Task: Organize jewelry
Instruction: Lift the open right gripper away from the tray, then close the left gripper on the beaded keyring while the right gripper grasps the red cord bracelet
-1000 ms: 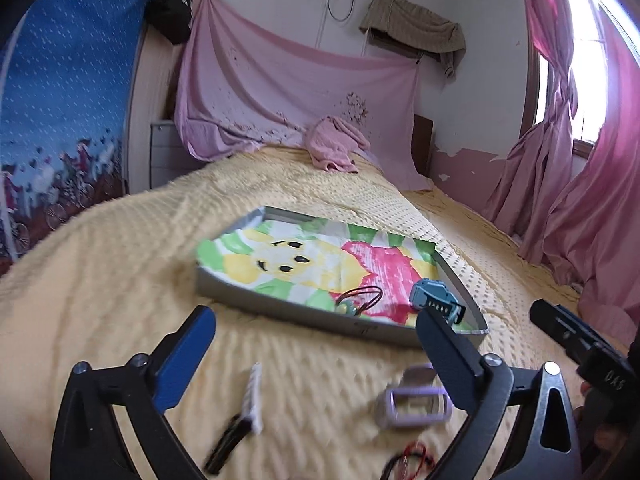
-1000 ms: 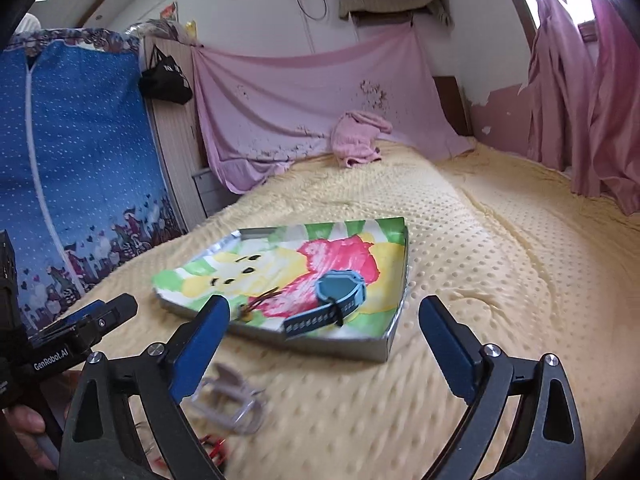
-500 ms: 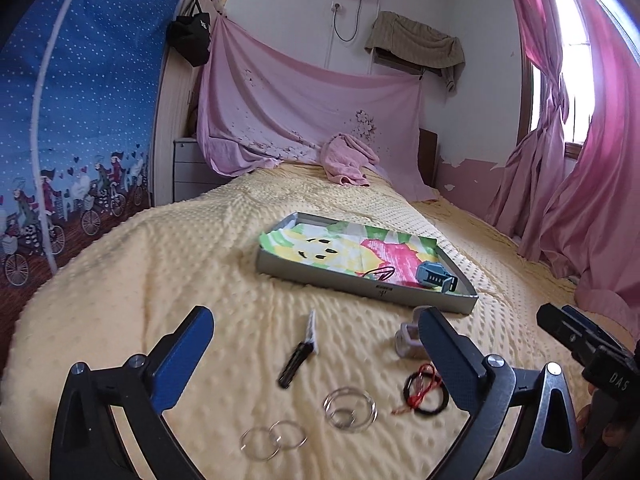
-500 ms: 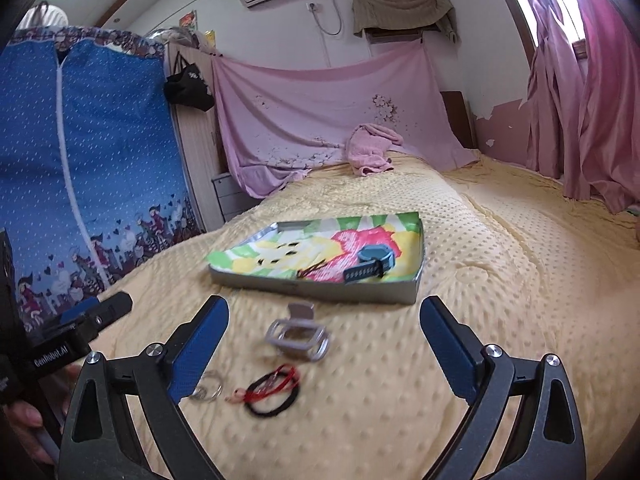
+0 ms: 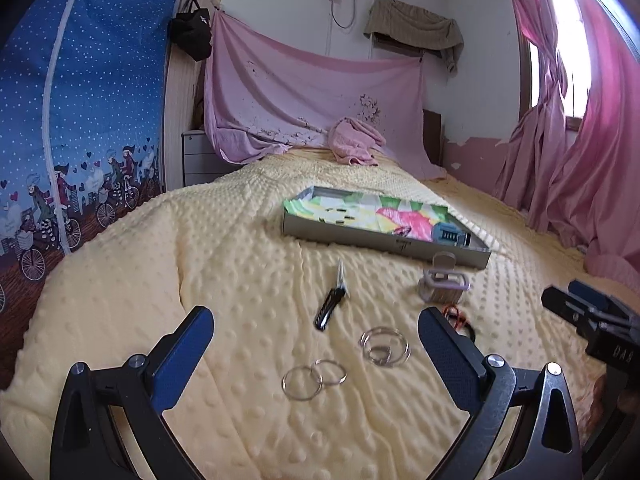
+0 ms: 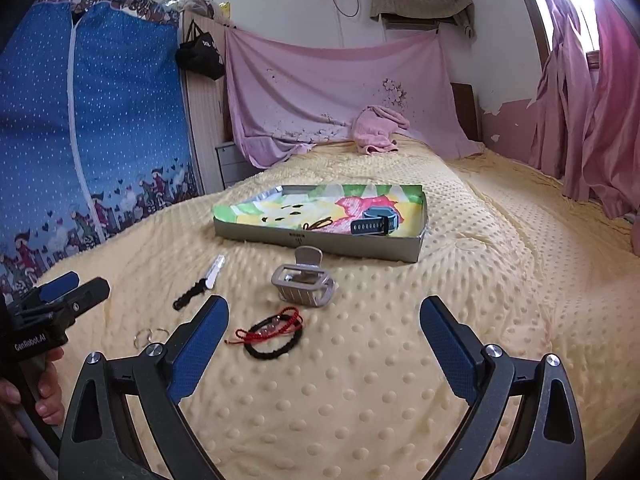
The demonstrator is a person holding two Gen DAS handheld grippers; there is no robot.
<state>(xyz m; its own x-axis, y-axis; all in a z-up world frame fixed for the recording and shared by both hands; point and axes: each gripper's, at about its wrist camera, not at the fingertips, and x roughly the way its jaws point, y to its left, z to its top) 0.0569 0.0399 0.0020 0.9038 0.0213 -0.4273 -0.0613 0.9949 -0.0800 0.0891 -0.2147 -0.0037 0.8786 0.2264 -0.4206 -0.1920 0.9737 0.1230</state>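
Fingers (image 6: 196,344) spread, one tray (image 6: 320,242), one watch (image 6: 376,221), two bracelets (image 6: 272,332)

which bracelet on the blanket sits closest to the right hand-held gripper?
The red-and-black cord bracelet: it lies just ahead of the right hand-held gripper, between its open fingers. The silver rings lie further left, by the left hand-held gripper.

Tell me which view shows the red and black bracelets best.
The right wrist view: the bracelets lie whole on the bedspread, just ahead of the open jaws. In the left wrist view only a sliver of them shows; the right finger hides the rest.
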